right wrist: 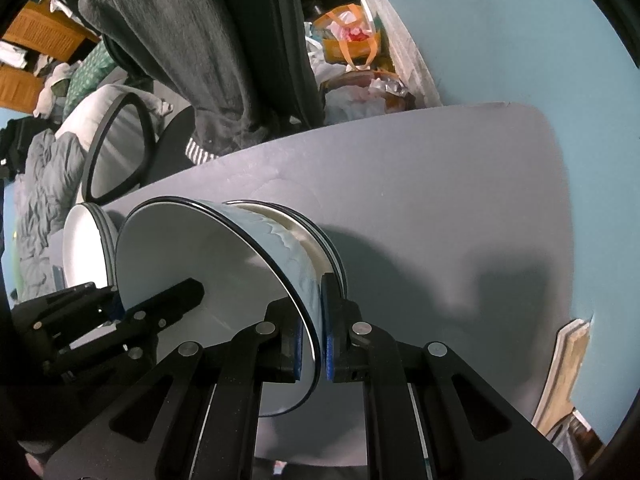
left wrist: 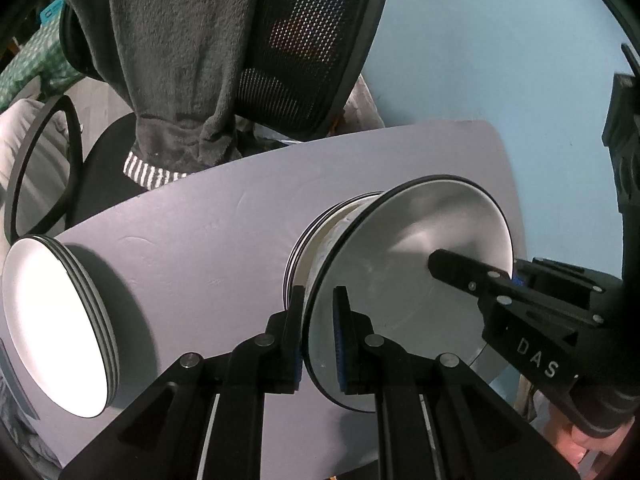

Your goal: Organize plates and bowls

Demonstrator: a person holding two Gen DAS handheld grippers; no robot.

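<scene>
A white bowl [left wrist: 400,280] [right wrist: 192,248] with a dark rim and a blue-and-white patterned outside is held at opposite sides of its rim. My left gripper [left wrist: 319,296] [right wrist: 120,304] is shut on one side, one finger inside the bowl. My right gripper [right wrist: 316,320] [left wrist: 512,276] is shut on the other side. The bowl hangs just over a stack of like bowls [left wrist: 304,248] [right wrist: 320,232]; whether it touches them I cannot tell. A stack of white plates [left wrist: 52,328] [right wrist: 84,240] sits at the table's left end.
The grey table [left wrist: 200,220] [right wrist: 440,200] has rounded corners. Behind it stands an office chair with a dark fleece [left wrist: 180,60] draped over it. Bags and clutter [right wrist: 352,40] lie by the blue wall, and a board [right wrist: 568,368] leans at the right.
</scene>
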